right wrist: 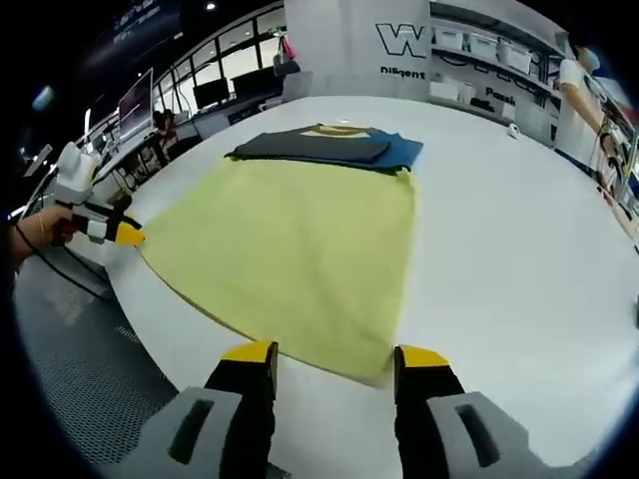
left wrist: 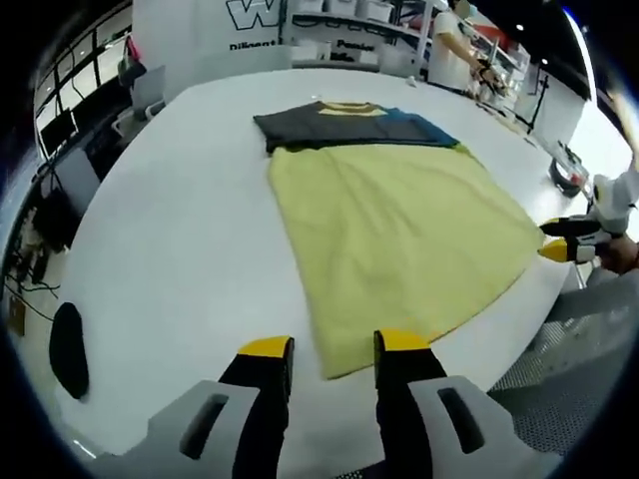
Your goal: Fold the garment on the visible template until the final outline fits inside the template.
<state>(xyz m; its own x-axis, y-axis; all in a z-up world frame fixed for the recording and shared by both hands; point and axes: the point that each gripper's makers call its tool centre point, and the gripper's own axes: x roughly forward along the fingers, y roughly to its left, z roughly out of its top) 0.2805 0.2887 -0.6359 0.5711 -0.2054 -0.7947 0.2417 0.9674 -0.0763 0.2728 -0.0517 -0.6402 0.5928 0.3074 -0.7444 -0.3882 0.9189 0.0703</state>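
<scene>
- While you hold both tools low at the near edge of the white table [left wrist: 180, 239], the yellow garment [left wrist: 399, 239] lies spread flat ahead of each of them.
- Your left gripper [left wrist: 332, 351]: jaws apart, nothing between them. One corner of the yellow garment sits just beyond the gap between the yellow tips; contact cannot be told.
- Ahead of that tool, past the far edge of the garment, a folded dark and blue stack [left wrist: 349, 125] rests on the table, touching or overlapping the yellow cloth.
- Off to that tool's left, a black oval object [left wrist: 68, 349] lies by the table edge.
- To its right, your right gripper shows at the garment's other near corner, tips close by the cloth edge.
- Your right gripper [right wrist: 334, 357]: jaws apart, empty. The garment's near corner [right wrist: 369, 369] lies just ahead of the gap.
- Left of that tool, your left gripper [right wrist: 118, 232] meets the opposite corner, held by a hand [right wrist: 40, 228].
- Far right, a person stands at shelving.
</scene>
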